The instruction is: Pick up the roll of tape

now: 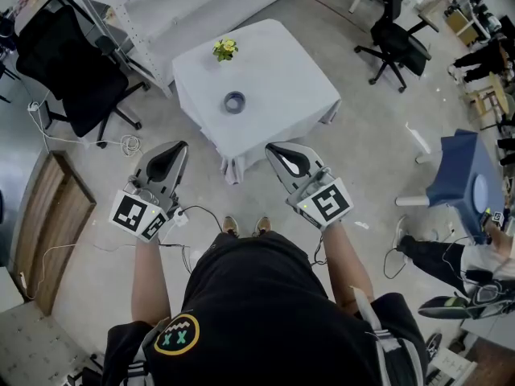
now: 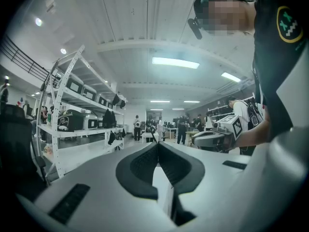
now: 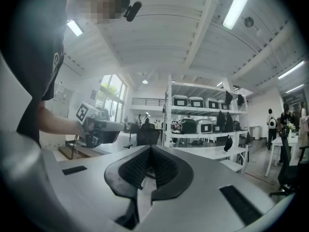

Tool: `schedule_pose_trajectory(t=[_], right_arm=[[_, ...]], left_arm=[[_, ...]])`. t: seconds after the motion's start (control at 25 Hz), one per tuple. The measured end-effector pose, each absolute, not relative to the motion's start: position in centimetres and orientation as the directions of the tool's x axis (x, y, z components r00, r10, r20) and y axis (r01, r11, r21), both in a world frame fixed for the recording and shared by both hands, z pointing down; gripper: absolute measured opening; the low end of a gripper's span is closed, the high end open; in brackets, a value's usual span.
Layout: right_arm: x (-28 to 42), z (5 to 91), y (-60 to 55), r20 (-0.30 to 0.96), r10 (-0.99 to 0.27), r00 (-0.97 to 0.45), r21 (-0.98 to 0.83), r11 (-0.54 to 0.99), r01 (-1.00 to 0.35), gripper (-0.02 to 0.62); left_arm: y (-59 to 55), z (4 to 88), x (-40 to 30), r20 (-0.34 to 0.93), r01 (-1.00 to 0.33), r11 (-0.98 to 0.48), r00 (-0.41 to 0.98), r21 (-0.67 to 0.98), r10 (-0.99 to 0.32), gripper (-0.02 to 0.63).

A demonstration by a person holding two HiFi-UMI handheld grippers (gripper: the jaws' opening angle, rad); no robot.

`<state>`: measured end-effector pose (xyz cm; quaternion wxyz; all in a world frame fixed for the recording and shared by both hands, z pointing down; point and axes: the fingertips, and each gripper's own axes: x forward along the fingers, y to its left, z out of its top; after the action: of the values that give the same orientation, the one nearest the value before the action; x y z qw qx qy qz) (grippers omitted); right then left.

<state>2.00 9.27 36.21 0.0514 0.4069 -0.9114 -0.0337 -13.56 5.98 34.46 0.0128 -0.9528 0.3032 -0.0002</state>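
Both arms are out front and level. The left hand-held gripper (image 1: 172,153) and the right hand-held gripper (image 1: 278,153) are side by side above the grey floor, short of the counter (image 1: 282,71), a square one draped in white cloth. The small blue-grey roll of tape (image 1: 234,101) lies flat on that cloth near the counter's near-left side. It is well ahead of both sets of tips, roughly between their lines and untouched. A little bunch of yellow flowers (image 1: 225,49) stands further back on the cloth. Over to the left gripper view: the left hand-held gripper (image 2: 157,144) has its dark pads meeting at the tip, closed with nothing in them. The right gripper view tells the same story, the right hand-held gripper (image 3: 149,149) pinched fully together and empty. Only the head view shows the tape. The two gripper views look level across the room and catch what the head view misses: white metal shelving (image 2: 72,124) stacked with cases, ceiling strip lights (image 2: 175,62) and distant people.
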Motion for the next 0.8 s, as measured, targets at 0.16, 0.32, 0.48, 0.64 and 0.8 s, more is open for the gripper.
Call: schedule_pose_trajectory(t=[0.16,0.32,0.48,0.64,0.8], right_arm=[[2.19,36.25,9.08,0.066,-0.749,-0.660,0.095,0.663,-0.743,0.021],[2.30,36.05,8.79,0.061,-0.752,-0.656,0.081,0.659,-0.748,0.021],[2.25,36.05,8.79,0.057,-0.748,-0.661,0.073,0.664,-0.744,0.051],[2.32,36.17,8.71,0.062,-0.740,-0.670,0.071,0.673,-0.736,0.078],[1.68,35.83,8.65,0.047,-0.719,-0.693,0.076,0.695,-0.715,0.139]], left_arm=[[5.91,34.44,-13.54,-0.006,-0.578,-0.816,0.816,-0.025,-0.578,0.021],[5.66,34.27,-13.68,-0.007,-0.580,-0.814,0.815,-0.023,-0.580,0.021],[5.72,33.97,-13.41,-0.009,-0.579,-0.815,0.815,-0.012,-0.579,0.021],[5.45,34.40,-13.36,-0.003,-0.580,-0.815,0.815,-0.016,-0.580,0.020],[5.19,34.72,-13.32,-0.001,-0.580,-0.814,0.815,-0.014,-0.580,0.021]])
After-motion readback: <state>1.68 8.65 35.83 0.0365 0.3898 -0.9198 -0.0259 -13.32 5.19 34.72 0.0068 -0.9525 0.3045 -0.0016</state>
